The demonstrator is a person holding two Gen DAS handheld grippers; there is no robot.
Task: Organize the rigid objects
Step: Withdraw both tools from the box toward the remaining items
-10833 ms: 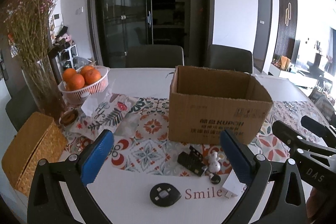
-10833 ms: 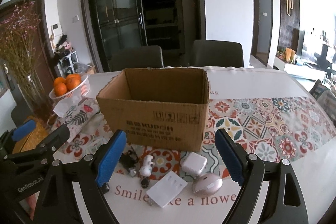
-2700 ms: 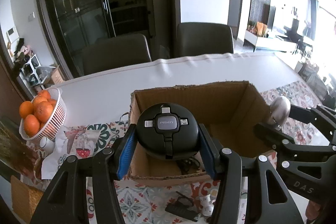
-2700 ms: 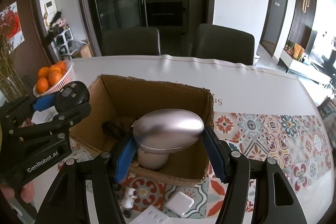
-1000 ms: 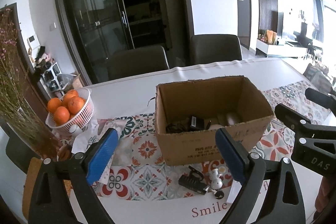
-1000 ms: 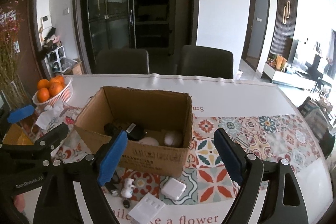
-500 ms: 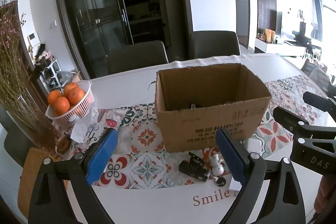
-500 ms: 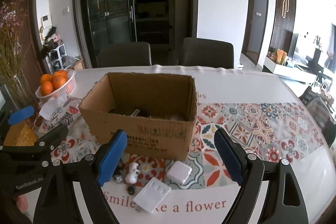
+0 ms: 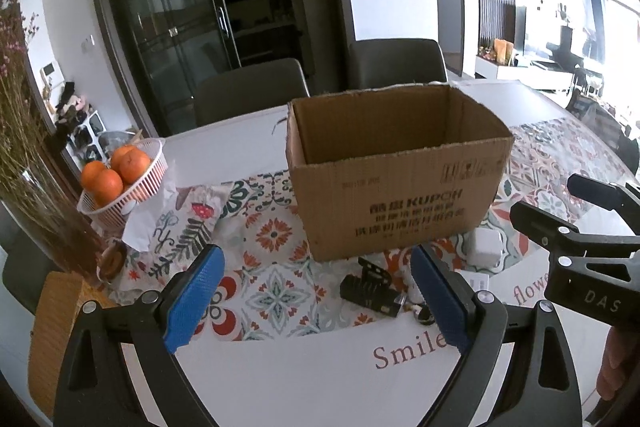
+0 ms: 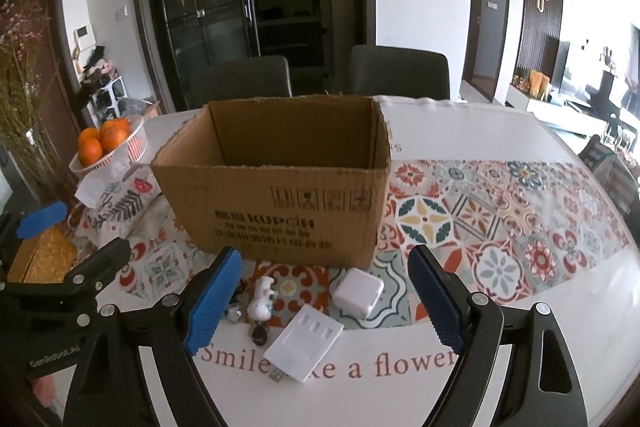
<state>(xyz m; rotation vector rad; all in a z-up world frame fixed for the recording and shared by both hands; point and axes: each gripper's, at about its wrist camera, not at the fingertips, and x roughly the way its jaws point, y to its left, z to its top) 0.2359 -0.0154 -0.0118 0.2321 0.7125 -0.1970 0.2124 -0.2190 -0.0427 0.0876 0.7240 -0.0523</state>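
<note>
An open brown corrugated cardboard box (image 10: pixel 276 203) with dark printed lettering on its near wall stands on the surface (image 10: pixel 460 131), partly on a runner patterned with red, teal and orange tiles (image 10: pixel 480 211). From both wrist views only the inner walls of the box show; its floor is hidden.

The loose rigid items lie in a cluster just in front of the box's near wall. A white square charger block with rounded corners (image 10: pixel 357 291) sits nearest the box. Just beside it lies a flat white rectangular plastic hub with three slots and a metal plug at one end (image 10: pixel 304 343). To the left stand a small white figurine (image 10: pixel 262 299) and a small dark round piece (image 10: pixel 259 335). A black ribbed rectangular device (image 9: pixel 370 291) lies further left, close to the figurine.

The left claw (image 9: pixel 316 301) is spread wide with nothing between its blue pads (image 9: pixel 192 297). The right claw (image 10: pixel 324 311) is likewise released and empty, hanging above the charger and hub.

A white basket of oranges (image 9: pixel 120 173) stands well apart at the left.
</note>
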